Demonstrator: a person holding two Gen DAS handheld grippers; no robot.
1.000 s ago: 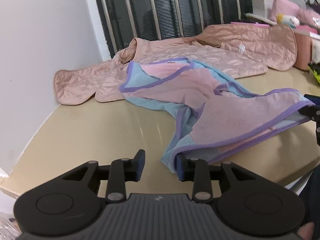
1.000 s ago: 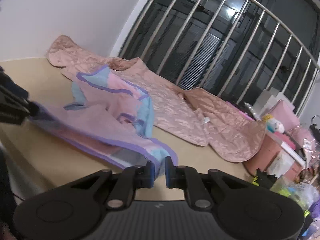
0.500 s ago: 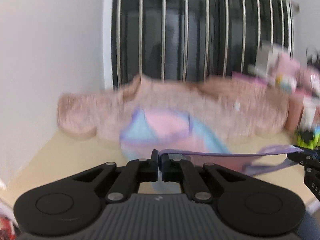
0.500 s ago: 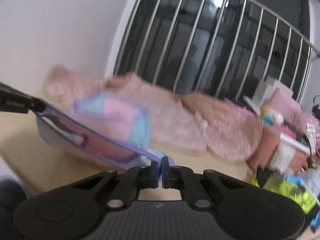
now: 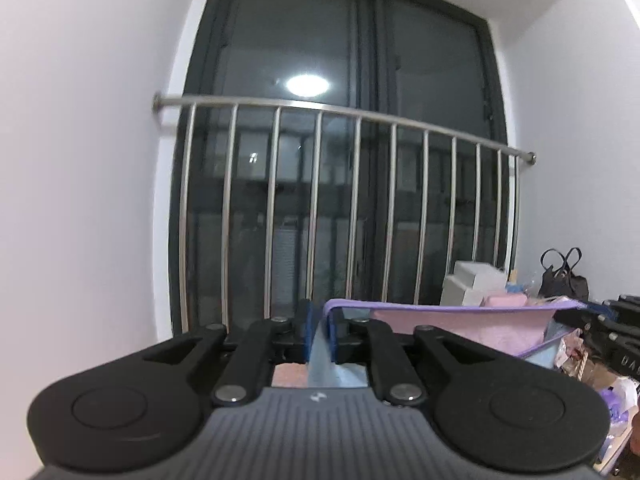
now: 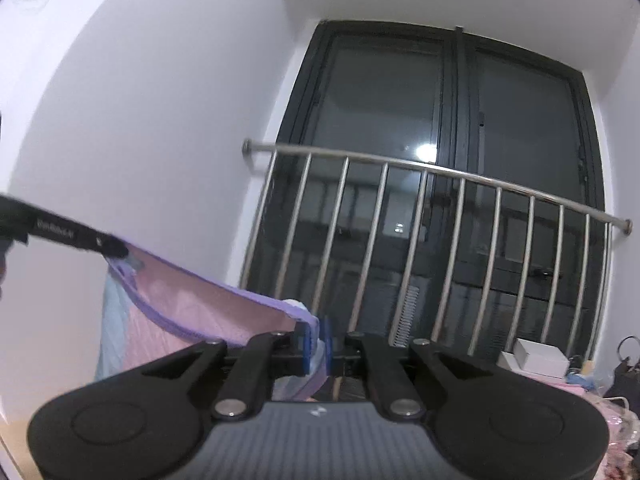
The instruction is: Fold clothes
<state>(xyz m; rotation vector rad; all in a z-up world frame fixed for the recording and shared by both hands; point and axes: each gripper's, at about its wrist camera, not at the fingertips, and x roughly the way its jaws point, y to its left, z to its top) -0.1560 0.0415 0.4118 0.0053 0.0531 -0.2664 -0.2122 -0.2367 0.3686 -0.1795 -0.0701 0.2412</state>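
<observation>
A pink and light-blue garment (image 5: 460, 330) with purple trim hangs in the air, stretched between both grippers. My left gripper (image 5: 319, 330) is shut on one corner of its purple edge. My right gripper (image 6: 316, 344) is shut on the opposite corner, and the garment (image 6: 192, 320) sags leftward from it toward the left gripper's black fingers (image 6: 108, 246). In the left wrist view the right gripper's fingers (image 5: 576, 316) pinch the far end of the cloth. The lower part of the garment is hidden behind the gripper bodies.
A dark window with a steel railing (image 5: 344, 116) fills the background ahead, and the white wall (image 6: 140, 120) is on the left. Boxes (image 5: 476, 284), a black bag (image 5: 564, 280) and clutter sit at the right. A strip of beige table (image 6: 16, 452) shows at the lower left.
Both grippers have lifted high, carrying the garment off the table. The left gripper, open a second ago, closed on the garment's corner. The table and quilted pink blanket have dropped out of view.
</observation>
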